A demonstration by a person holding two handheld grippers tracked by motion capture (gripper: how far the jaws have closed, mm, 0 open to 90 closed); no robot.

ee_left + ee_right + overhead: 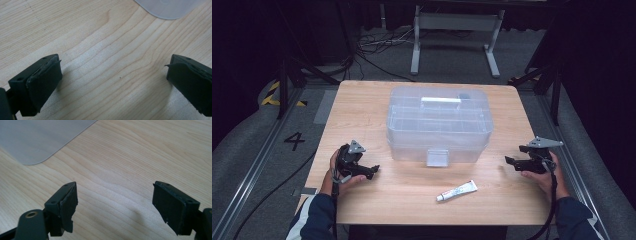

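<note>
From the high view, your left tongs [373,171] and right tongs [510,161] rest low on the counter [362,105], one on each side of the clear plastic box [438,125] that sits mid-counter with its lid on and a latch tab at the front. A small tube [457,191] lies near the front edge, well apart from both. The box looks light, stiff and slick, so take it by the side walls under the rim, or by the lid handle.

In the left gripper view, the jaws stand wide apart over bare wood, with a box corner [170,8] ahead.

In the right gripper view, the jaws are likewise spread, holding nothing, the box corner [32,140] near.
</note>
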